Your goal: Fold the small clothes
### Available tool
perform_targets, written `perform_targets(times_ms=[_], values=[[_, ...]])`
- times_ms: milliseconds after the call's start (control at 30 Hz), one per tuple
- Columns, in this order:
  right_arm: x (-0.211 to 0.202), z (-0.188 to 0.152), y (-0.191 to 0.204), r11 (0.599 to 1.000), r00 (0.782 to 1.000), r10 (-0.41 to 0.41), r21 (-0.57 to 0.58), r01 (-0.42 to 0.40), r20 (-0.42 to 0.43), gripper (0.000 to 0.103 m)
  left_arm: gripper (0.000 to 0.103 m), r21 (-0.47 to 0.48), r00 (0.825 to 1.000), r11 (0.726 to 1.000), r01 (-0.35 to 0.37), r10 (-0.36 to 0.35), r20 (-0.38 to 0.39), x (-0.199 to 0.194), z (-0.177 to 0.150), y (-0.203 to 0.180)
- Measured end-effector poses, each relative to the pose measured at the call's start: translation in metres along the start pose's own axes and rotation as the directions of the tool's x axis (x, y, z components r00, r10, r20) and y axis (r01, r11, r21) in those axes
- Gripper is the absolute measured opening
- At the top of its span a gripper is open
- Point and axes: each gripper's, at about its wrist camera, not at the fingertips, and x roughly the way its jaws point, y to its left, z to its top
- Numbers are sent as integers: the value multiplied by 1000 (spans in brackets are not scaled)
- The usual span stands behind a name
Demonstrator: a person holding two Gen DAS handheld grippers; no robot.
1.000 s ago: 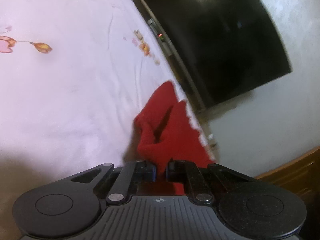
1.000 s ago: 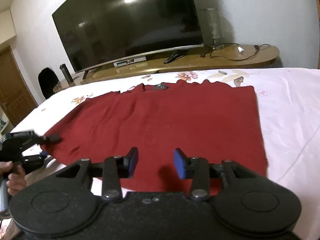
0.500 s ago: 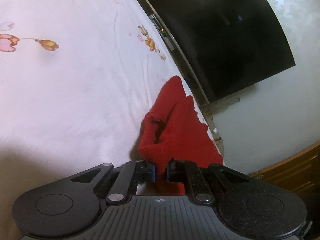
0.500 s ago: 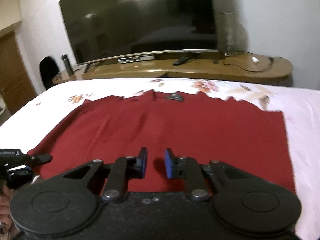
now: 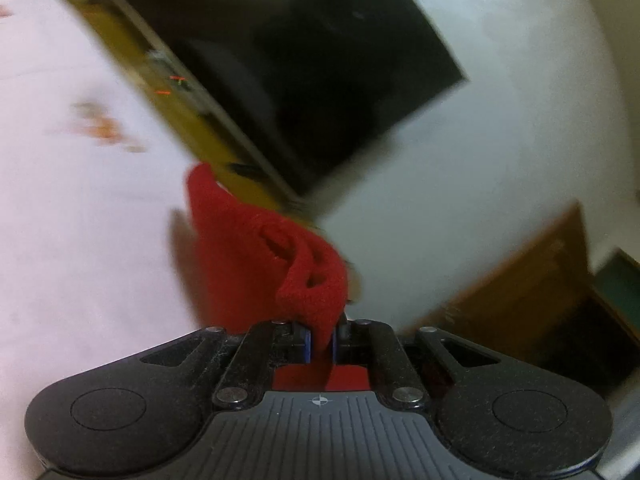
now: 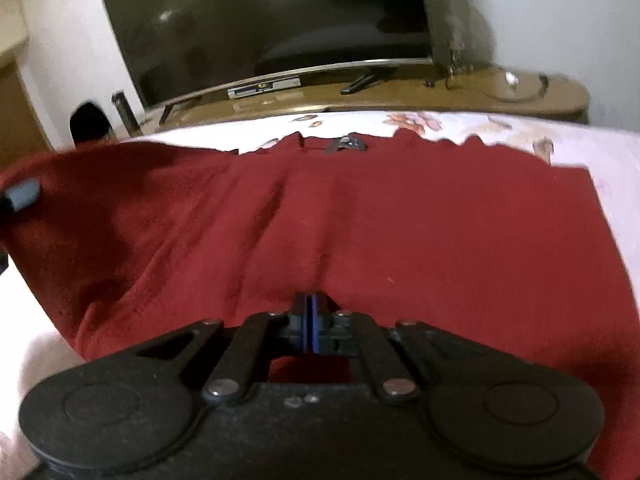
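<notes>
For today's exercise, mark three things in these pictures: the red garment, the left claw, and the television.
red garment (image 6: 420, 220): right wrist view, flat middle of the cloth.
left claw (image 5: 321, 340): left wrist view, between the fingertips pinching cloth.
television (image 6: 260, 28): right wrist view, centre of the dark screen.

Dark television (image 6: 264, 28) on a wooden console (image 6: 400, 96) against white wall (image 5: 500, 128).

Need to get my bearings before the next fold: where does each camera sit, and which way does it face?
Left wrist: on the left gripper, facing its fingers clamped on a raised fold of the red knitted garment; pale floral bedsheet left, black television beyond.
Right wrist: on the right gripper, jaws just closed, angled down over the garment; left gripper's tip at left.
Shared: garment, bedsheet, television.
</notes>
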Motion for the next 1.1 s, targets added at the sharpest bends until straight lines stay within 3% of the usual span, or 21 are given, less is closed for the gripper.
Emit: perform_targets(times_ms=[133,233,333,400,467,500,533,567,600,633,667,767,833,867,933,1000,1100], values=[[-12,2,-24,991,999,54,121,-53,-5,0,8,80,989,991,108,-99,-113,42,-13,-49],[-39,-5,-53,976,998,37,211,-46,47,6,8,102,964,980,173,-148,-219,80,-38,-74],[-74,-20,-99,933,994,20,354,-56,104,18,8,102,929,971,215,-171,-330,116,-71,-87],[-97,-35,-131,892,990,16,446,-76,137,22,9,98,894,971,218,-159,-419,143,-101,-88],[-114,-50,-159,836,985,19,537,-109,170,22,9,120,854,973,199,-111,-509,163,-126,-85],[-122,-58,-171,805,981,30,577,-137,192,25,9,157,842,972,176,-66,-536,166,-136,-86],[-130,-64,-181,775,975,39,609,-167,217,32,10,193,844,966,170,-42,-535,166,-138,-89],[-135,-66,-184,762,973,33,624,-173,230,46,20,209,842,961,183,-43,-537,159,-136,-94],[-142,-69,-188,757,968,27,627,-183,250,54,42,199,837,957,210,-70,-543,151,-130,-98],[-149,-71,-190,754,961,37,623,-207,274,56,53,190,837,952,240,-104,-538,139,-120,-103],[-152,-71,-190,750,956,51,621,-227,288,56,68,206,852,942,263,-127,-508,123,-109,-108],[-152,-66,-187,753,945,115,594,-284,307,56,69,250,887,933,259,-127,-444,91,-72,-102],[-144,-56,-179,774,946,154,560,-294,285,56,69,272,922,949,158,-44,-384,78,-51,-83],[-136,-50,-174,781,949,171,551,-295,265,56,69,269,932,958,93,11,-363,79,-42,-72],[-122,-43,-169,787,954,196,544,-291,227,56,69,224,941,974,5,71,-330,80,-27,-46],[-113,-40,-168,790,960,214,546,-278,181,56,69,206,940,977,-54,119,-319,82,-18,-28],[-99,-33,-167,812,968,214,528,-250,130,55,69,213,930,974,-79,149,-336,97,-24,-25]])
